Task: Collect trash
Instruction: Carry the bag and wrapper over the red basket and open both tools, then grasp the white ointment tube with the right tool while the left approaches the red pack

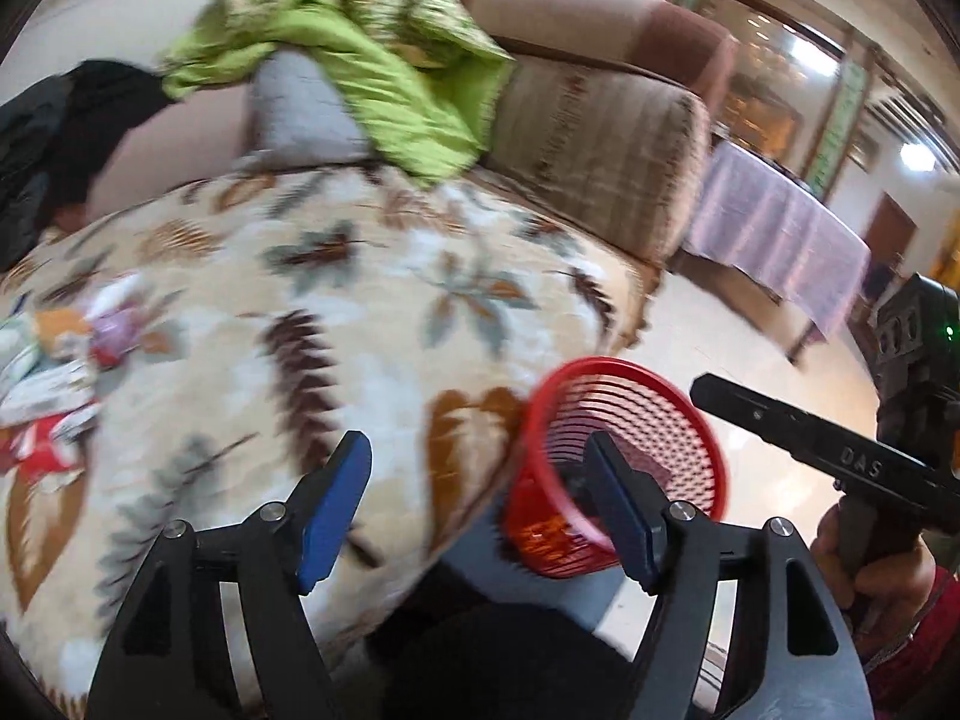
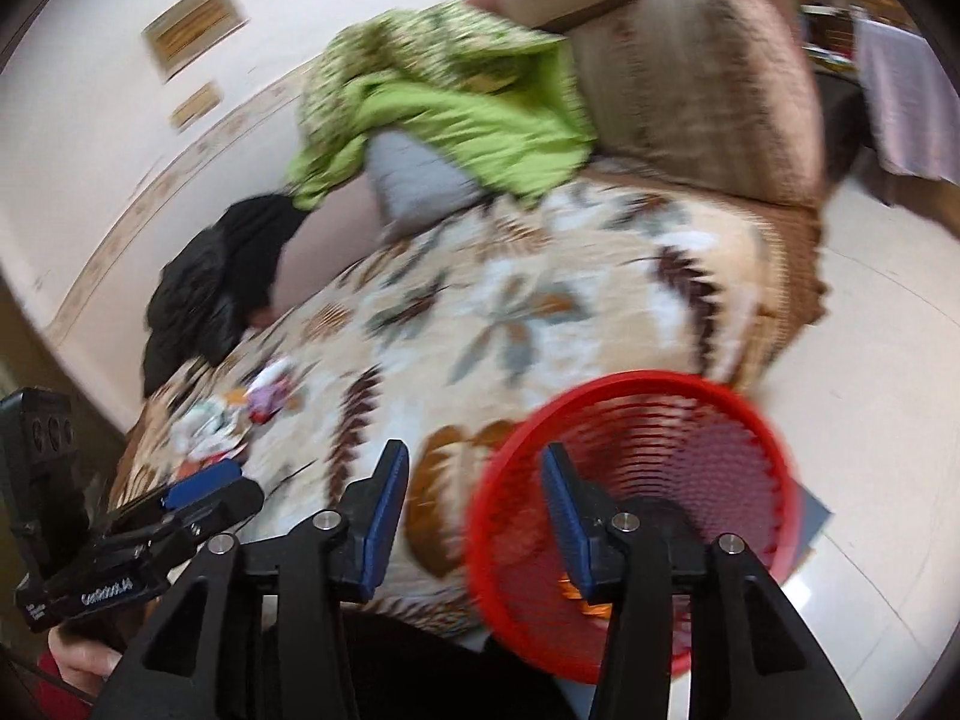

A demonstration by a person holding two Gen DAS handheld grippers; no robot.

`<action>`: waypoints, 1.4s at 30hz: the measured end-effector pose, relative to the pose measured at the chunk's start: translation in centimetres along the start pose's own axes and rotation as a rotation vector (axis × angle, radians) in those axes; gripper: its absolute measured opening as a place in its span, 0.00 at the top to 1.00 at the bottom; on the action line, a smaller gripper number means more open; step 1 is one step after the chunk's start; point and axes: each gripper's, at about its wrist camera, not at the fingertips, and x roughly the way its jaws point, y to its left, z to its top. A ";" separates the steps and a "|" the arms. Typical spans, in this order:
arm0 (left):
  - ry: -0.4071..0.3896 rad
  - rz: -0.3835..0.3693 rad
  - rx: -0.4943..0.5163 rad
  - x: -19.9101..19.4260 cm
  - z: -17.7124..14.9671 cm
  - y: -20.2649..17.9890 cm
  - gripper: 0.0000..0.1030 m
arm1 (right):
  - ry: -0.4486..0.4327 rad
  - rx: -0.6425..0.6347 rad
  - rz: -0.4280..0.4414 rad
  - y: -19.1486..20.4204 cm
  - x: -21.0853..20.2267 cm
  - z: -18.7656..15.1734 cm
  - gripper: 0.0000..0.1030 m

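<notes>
On sofa (image 1: 606, 138): leaf-patterned blanket (image 1: 336, 312), green cloth (image 1: 384, 78).

Crumpled wrappers (image 1: 54, 384) on sofa; red basket (image 1: 618, 468) alongside.

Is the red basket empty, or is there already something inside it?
Not empty. Through the mesh wall of the red basket something orange shows near the bottom. The picture is too blurry to tell what it is.
</notes>
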 end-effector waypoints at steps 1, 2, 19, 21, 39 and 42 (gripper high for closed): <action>-0.007 0.014 -0.021 -0.6 -0.2 1.1 0.30 | 0.014 -0.016 0.021 0.9 0.6 0.0 0.50; -0.020 0.033 -0.051 -1.4 -0.4 2.5 0.30 | 0.034 -0.040 0.050 2.2 1.4 -0.1 0.50; -0.156 0.426 -0.486 -9.6 -5.8 23.1 0.29 | 0.295 -0.193 0.332 17.9 14.5 -1.3 0.49; -0.172 0.477 -0.541 -10.1 -6.4 25.3 0.29 | 0.314 -0.183 0.357 19.7 16.6 -1.2 0.49; -0.218 0.549 -0.733 -9.5 -7.2 33.6 0.29 | 0.421 -0.045 0.347 27.7 32.9 -1.0 0.91; -0.235 0.540 -0.746 -8.9 -6.2 35.0 0.29 | 0.368 -0.047 0.370 27.5 31.9 -0.7 0.91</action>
